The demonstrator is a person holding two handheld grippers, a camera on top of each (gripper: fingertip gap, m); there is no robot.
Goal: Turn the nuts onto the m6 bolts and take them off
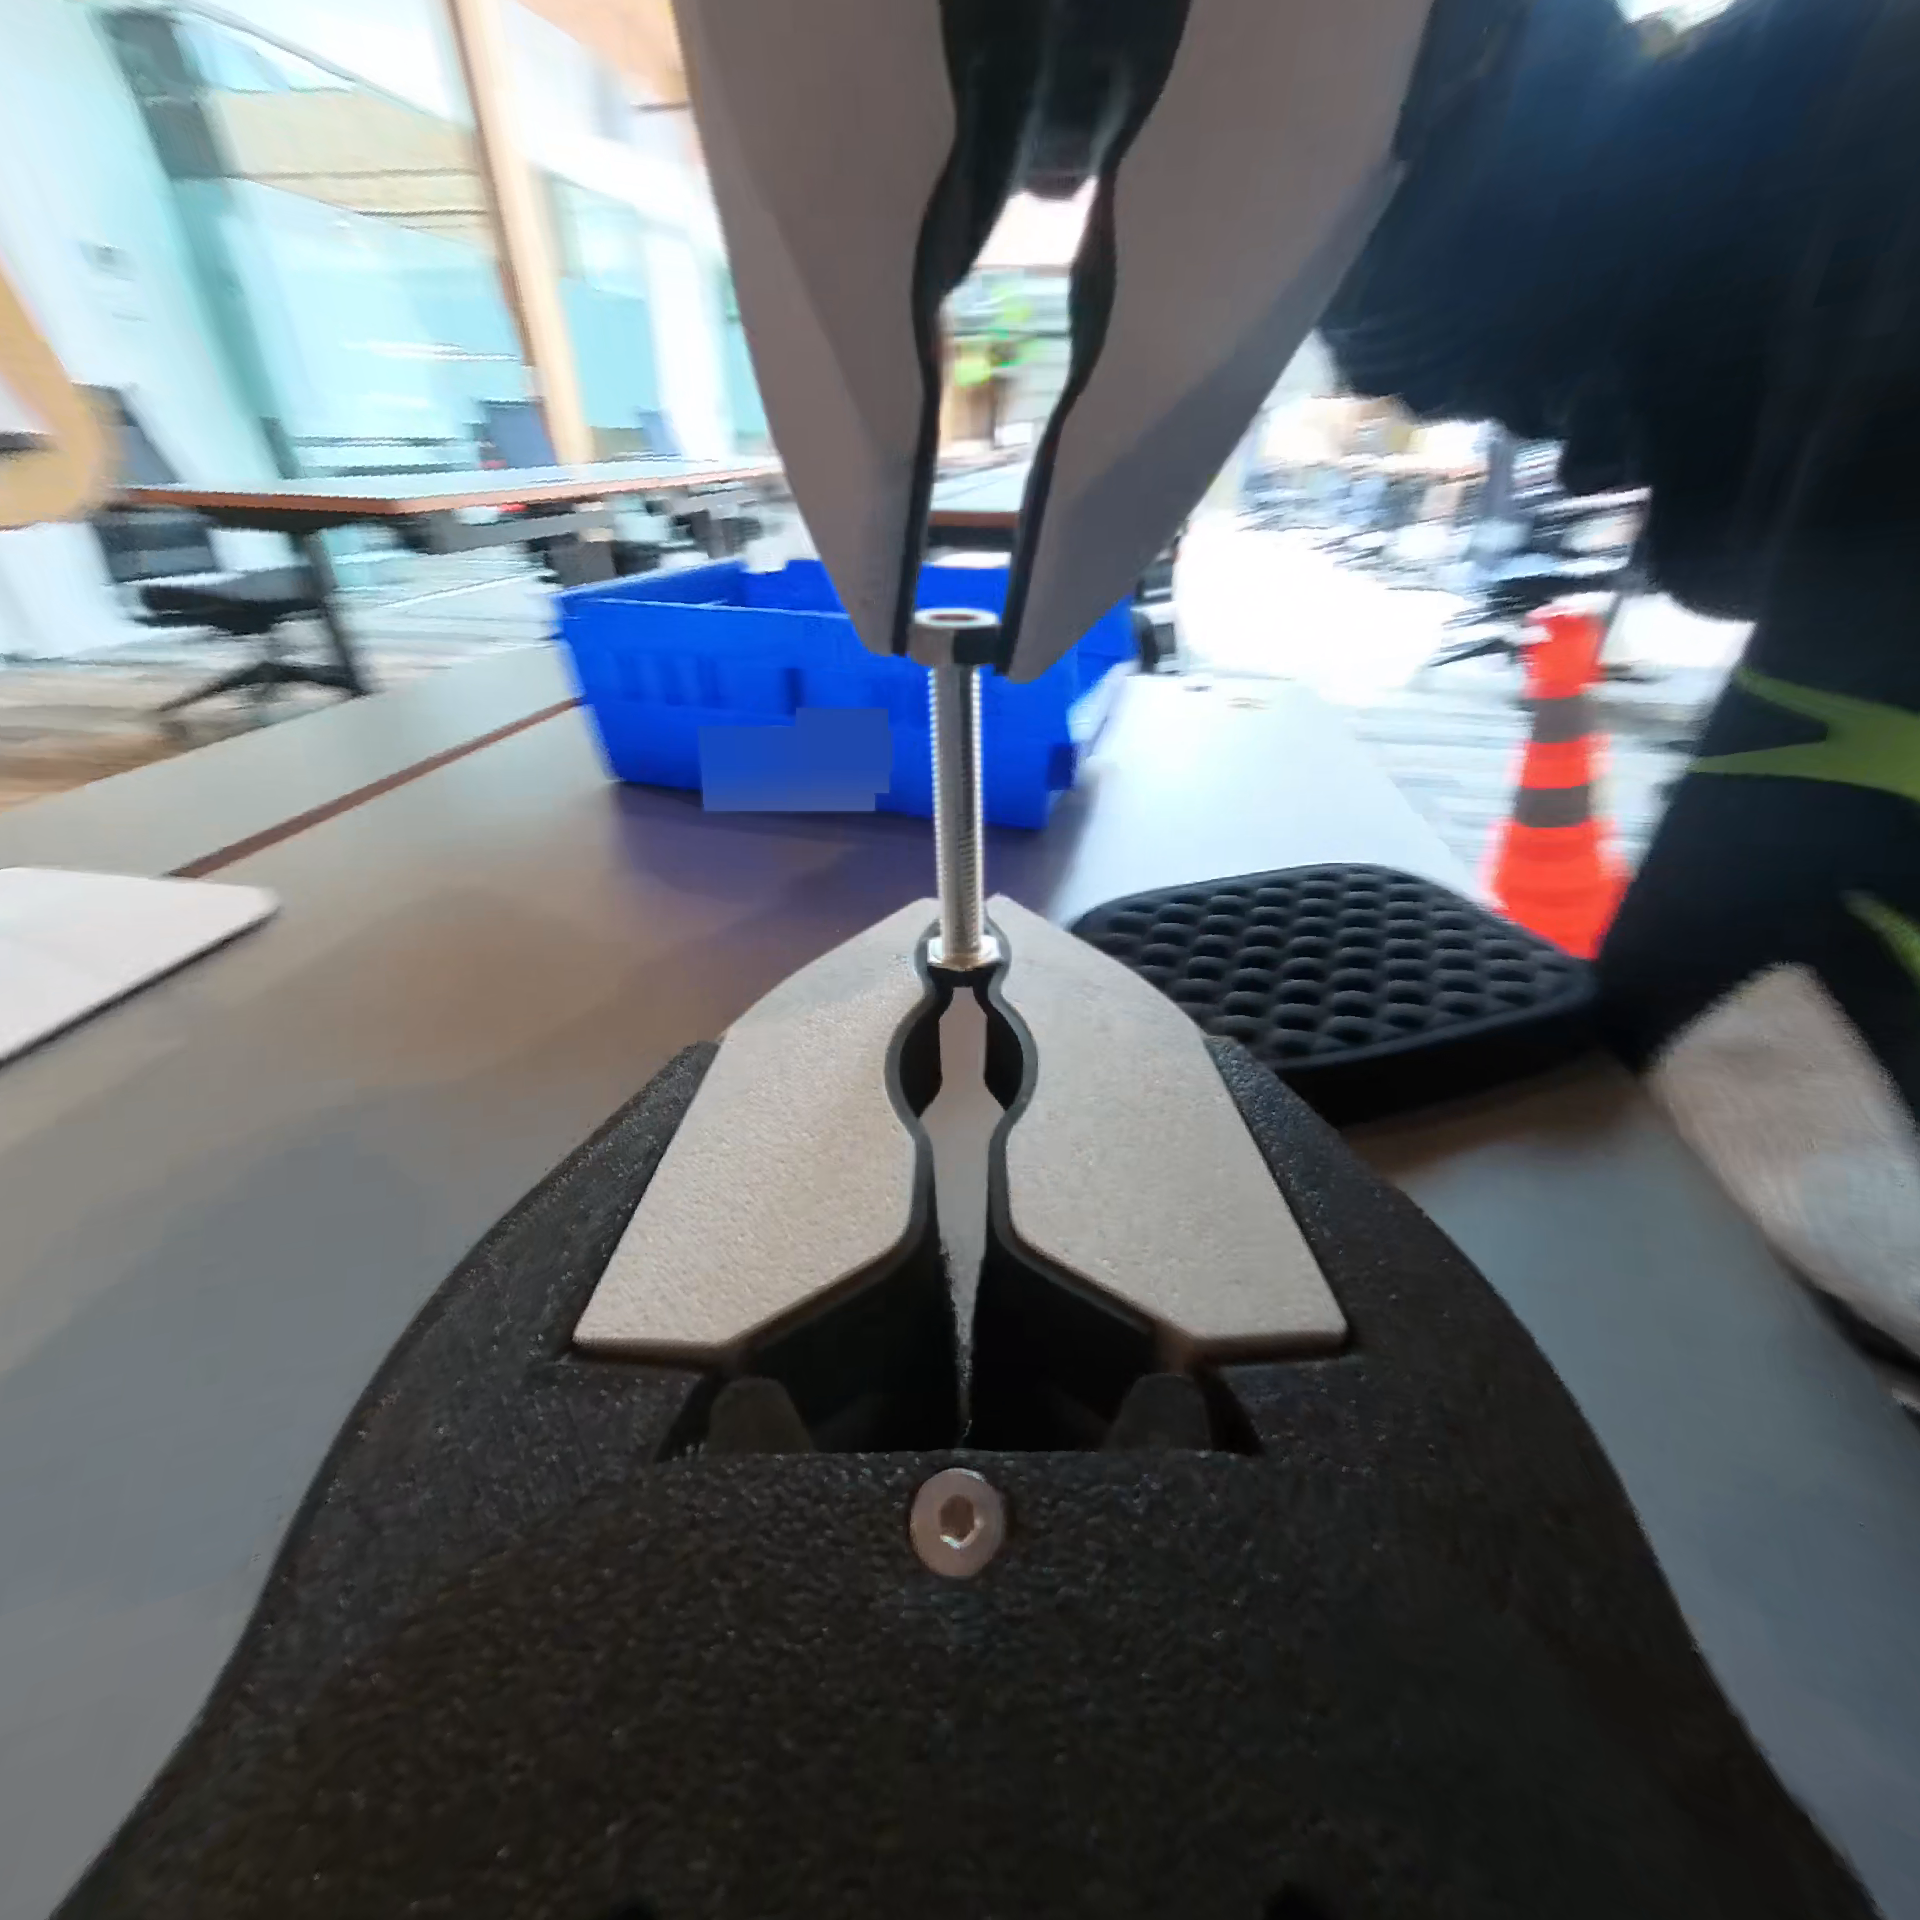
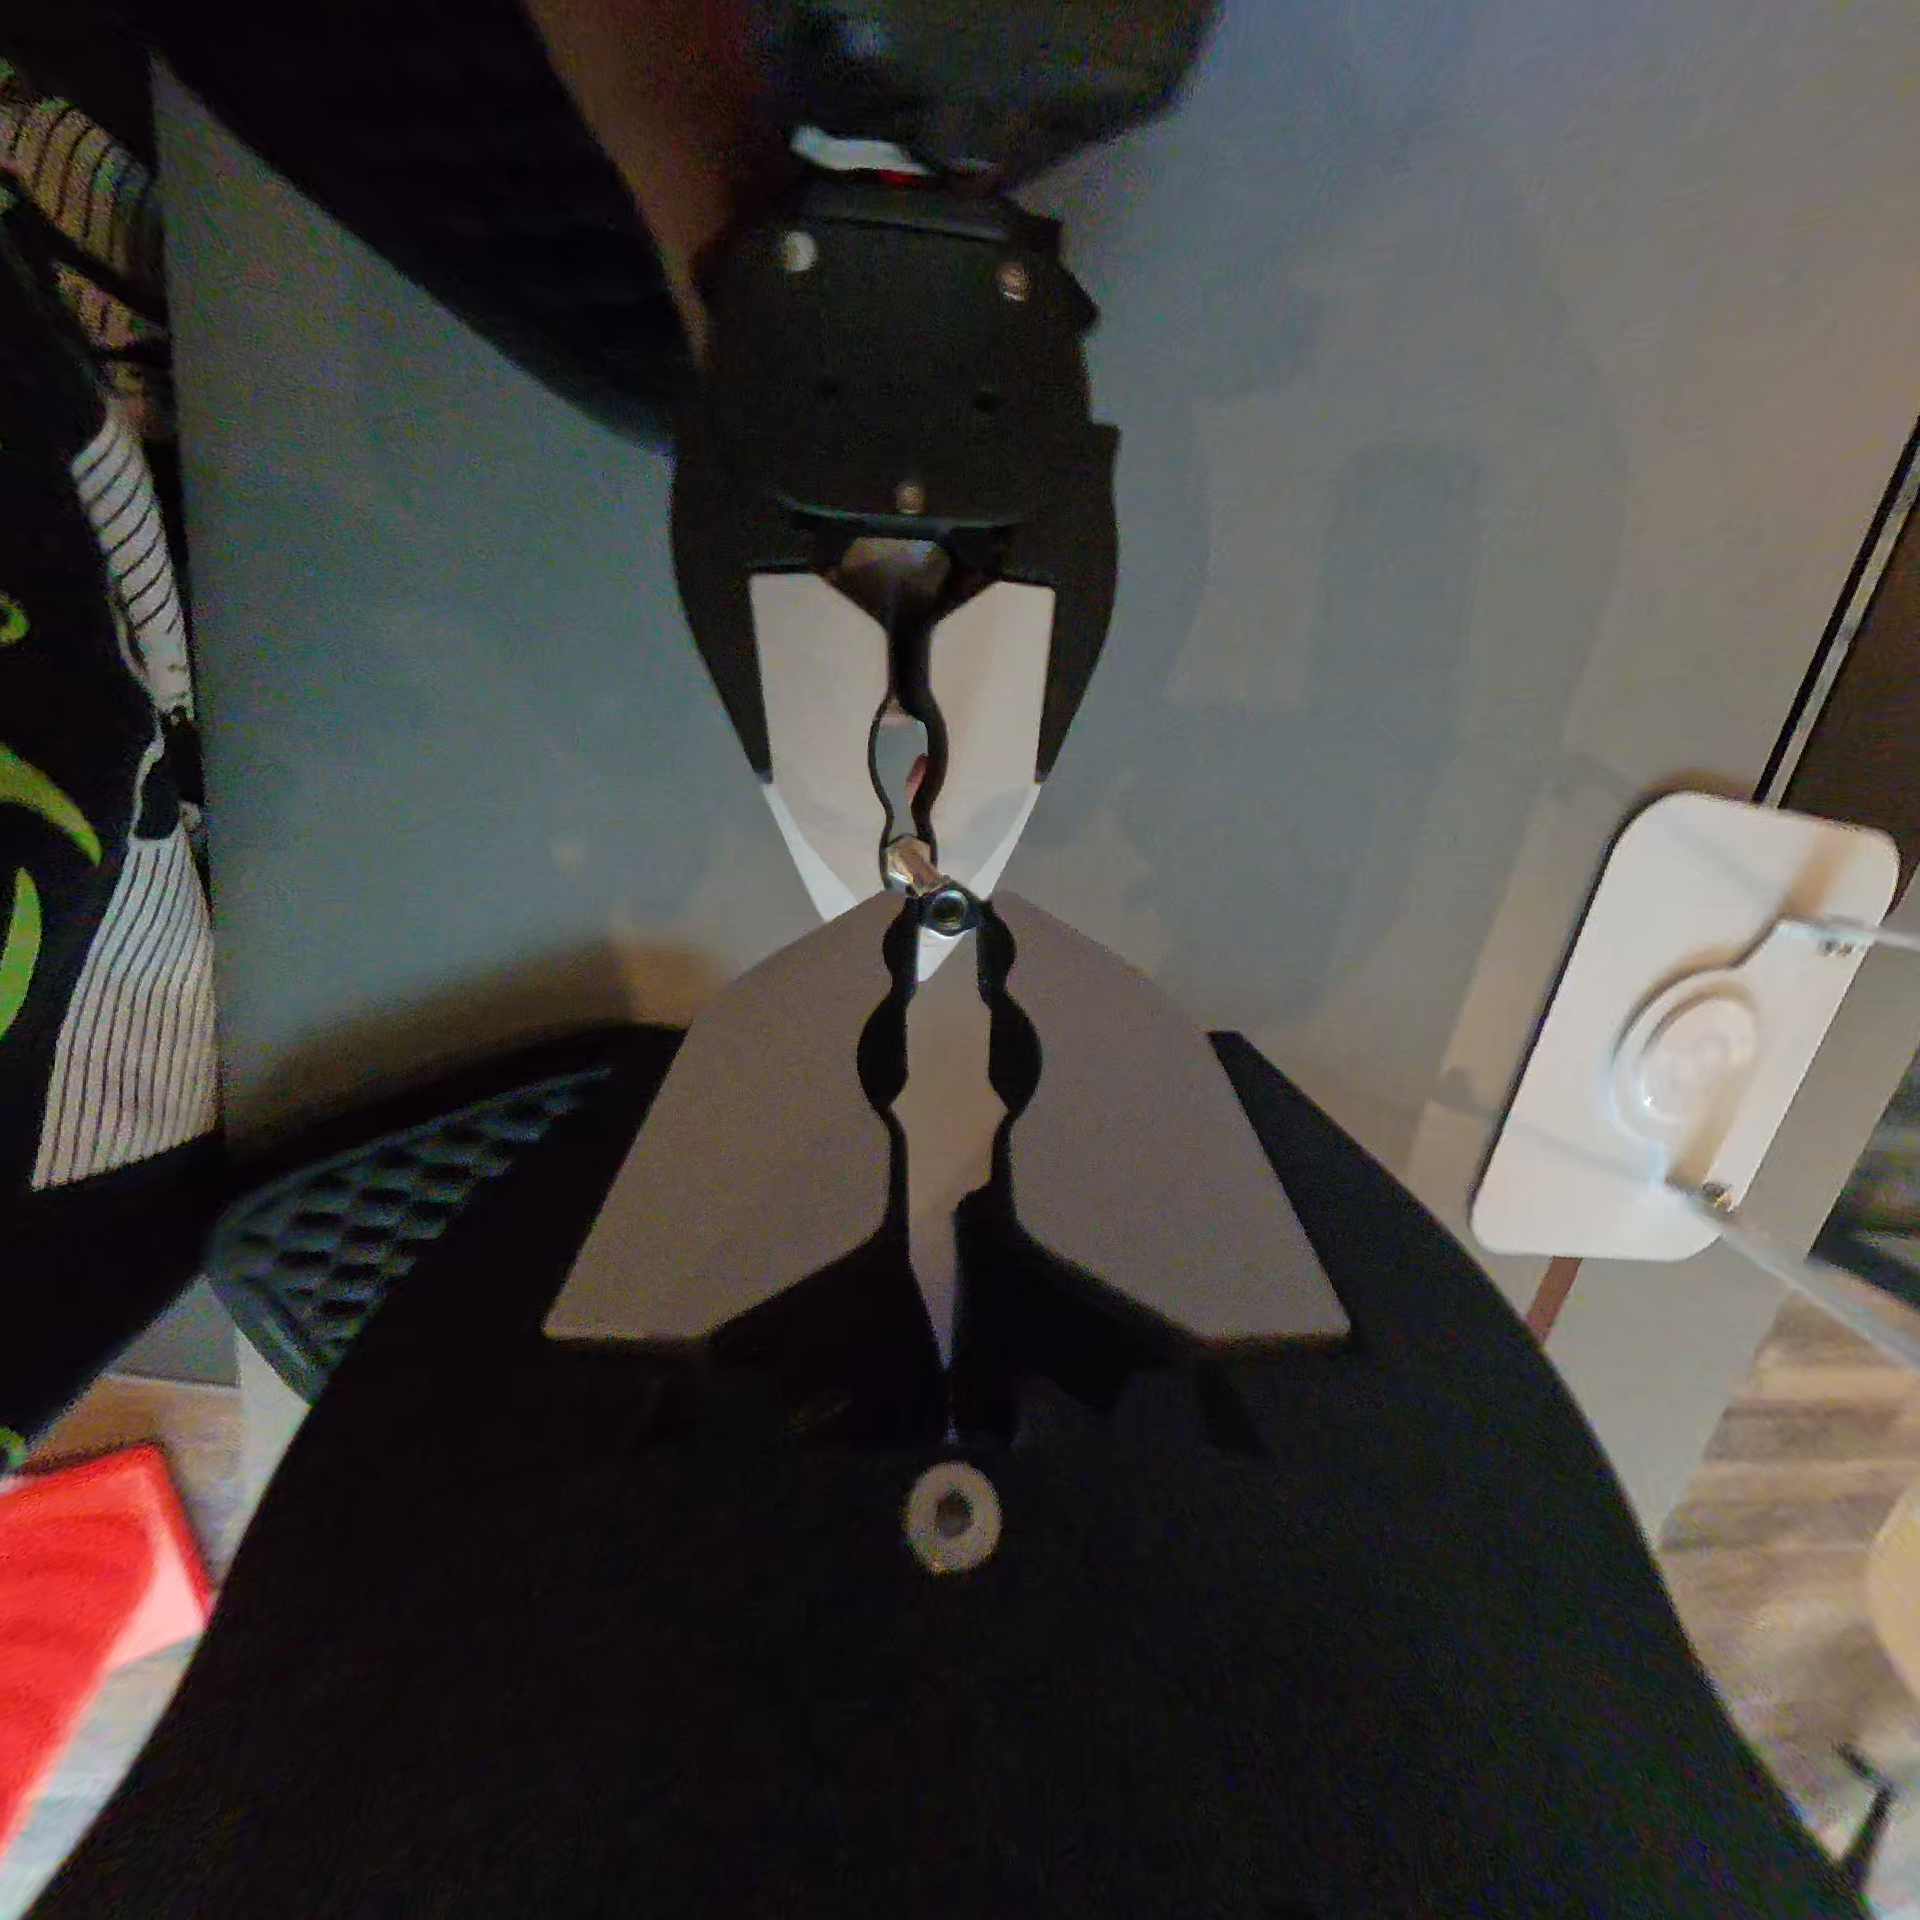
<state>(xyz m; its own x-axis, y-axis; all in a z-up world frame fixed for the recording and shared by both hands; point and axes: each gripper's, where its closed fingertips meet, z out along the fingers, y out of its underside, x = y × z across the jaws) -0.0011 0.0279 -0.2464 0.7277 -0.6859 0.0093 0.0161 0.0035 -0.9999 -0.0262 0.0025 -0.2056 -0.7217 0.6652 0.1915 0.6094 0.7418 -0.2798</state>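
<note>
Blue bin at table's far side, contents not visible, bolt upright in front of bin, nut at its lower end pinched by left gripper, right gripper clamped on bolt head from above, black honeycomb mat right of bolt, orange cone beyond mat

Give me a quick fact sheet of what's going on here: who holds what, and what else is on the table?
left gripper: shut on the nut at the bolt's lower end
right gripper: comes from above, pads on the bolt head
bolt: upright, silver, threaded
blue bin: behind the bolt
black honeycomb mat: right of it
orange cone: far right
table: grey
</note>
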